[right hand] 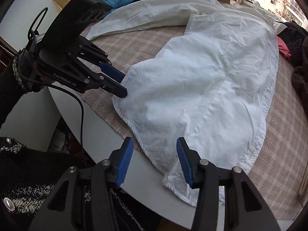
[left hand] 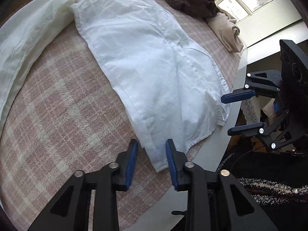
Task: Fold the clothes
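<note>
We have the white shirt [right hand: 202,88] spread flat on the checked cloth [left hand: 63,104] covering the counter [right hand: 107,134], its hem at the near edge. Our left gripper [left hand: 152,154] is spread moderately wide with the hem's left corner lying between its pads, nothing pinched. Our right gripper [right hand: 155,159] is wide apart, straddling the other hem corner, which overhangs the counter's edge. We judge the main risk to be uneven grasps: if one side closes on a single layer or misses, the fabric will skew when lifted. The left pads could also catch the checked cloth beneath and drag it along. The loose sleeve [left hand: 28,38], far ahead and left, may trail and bunch inside the fold
</note>
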A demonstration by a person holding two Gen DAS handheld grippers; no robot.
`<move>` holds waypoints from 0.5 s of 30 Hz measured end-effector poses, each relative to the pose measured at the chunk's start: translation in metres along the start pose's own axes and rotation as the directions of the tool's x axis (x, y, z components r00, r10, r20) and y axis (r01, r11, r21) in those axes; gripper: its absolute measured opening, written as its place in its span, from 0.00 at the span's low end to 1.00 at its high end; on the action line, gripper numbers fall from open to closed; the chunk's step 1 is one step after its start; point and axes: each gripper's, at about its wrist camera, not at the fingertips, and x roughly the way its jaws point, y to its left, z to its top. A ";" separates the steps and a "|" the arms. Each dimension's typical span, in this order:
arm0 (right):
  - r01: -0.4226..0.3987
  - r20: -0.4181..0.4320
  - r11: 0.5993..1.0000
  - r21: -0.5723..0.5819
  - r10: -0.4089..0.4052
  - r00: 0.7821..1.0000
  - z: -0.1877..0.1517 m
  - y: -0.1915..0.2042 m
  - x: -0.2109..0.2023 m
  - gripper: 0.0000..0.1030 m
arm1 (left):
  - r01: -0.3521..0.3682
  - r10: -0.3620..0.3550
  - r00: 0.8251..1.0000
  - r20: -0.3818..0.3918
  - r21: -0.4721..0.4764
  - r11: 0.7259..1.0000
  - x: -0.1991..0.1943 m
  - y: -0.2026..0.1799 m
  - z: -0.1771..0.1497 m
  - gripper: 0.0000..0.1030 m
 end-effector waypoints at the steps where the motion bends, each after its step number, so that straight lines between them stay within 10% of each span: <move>1: 0.009 0.012 1.000 0.002 -0.009 1.000 -0.002 0.004 -0.003 0.45 | 0.006 -0.006 1.000 -0.005 0.035 0.999 -0.003 -0.007 0.000 0.02; 15: 0.131 0.192 0.991 -0.016 -0.126 0.973 0.020 0.047 0.003 0.45 | 0.106 -0.119 0.991 0.053 0.210 0.972 -0.054 -0.057 0.061 0.02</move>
